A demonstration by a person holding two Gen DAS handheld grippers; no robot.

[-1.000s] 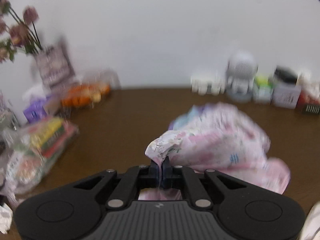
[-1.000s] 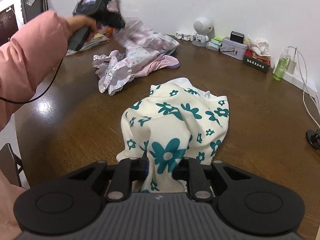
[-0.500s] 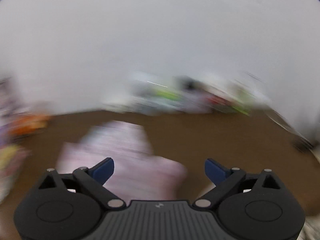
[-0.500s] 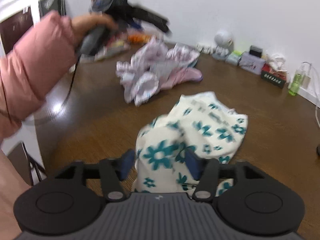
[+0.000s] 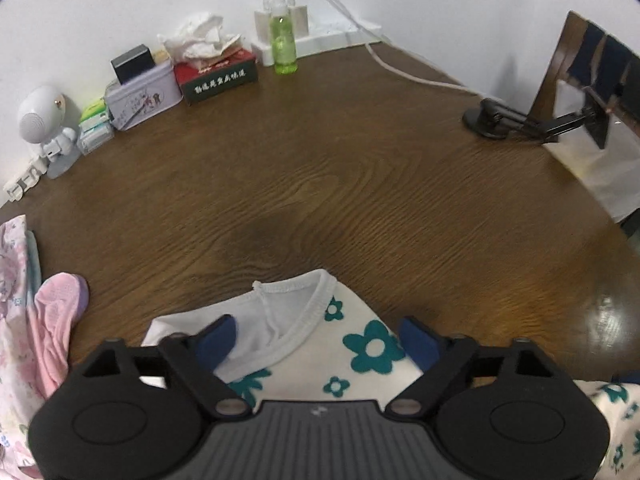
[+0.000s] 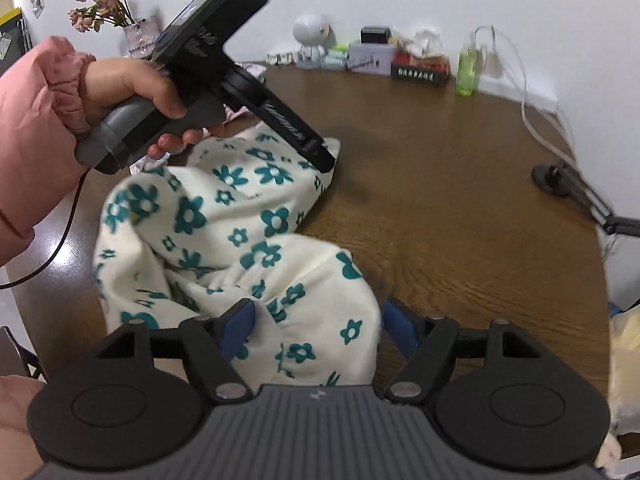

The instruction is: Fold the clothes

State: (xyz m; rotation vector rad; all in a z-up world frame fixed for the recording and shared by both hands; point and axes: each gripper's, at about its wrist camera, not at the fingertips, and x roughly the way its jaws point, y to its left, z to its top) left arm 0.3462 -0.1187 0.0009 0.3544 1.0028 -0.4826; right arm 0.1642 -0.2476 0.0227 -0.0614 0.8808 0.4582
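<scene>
Between the left gripper's (image 5: 318,338) blue pads: the neckline end of the cream garment with teal flowers (image 5: 360,344), white ribbed collar lying just ahead of the fingertips. Jaws are closing, pads still clear of the cloth on both sides, so nothing grasped. Garment lies on the brown wooden table (image 5: 340,184). Off the left jaw's outer side: a pink floral garment (image 5: 28,320), bunched, well apart from the pads.

Right gripper (image 6: 316,326): same flowered garment (image 6: 224,240) heaped between and ahead of its jaws. Jaws closing here too. Left pad sits right against a fold, right pad has a gap to the cloth edge. Not clamped.

Right wrist view also shows the left gripper (image 6: 320,156) beyond the right jaws, tips down at the far end of the garment, held by a hand (image 6: 132,92) in a pink sleeve (image 6: 36,128).

Far ahead of both jaws, along the wall: green bottle (image 5: 283,42), tissue box (image 5: 218,76), white robot figure (image 5: 44,128).
</scene>
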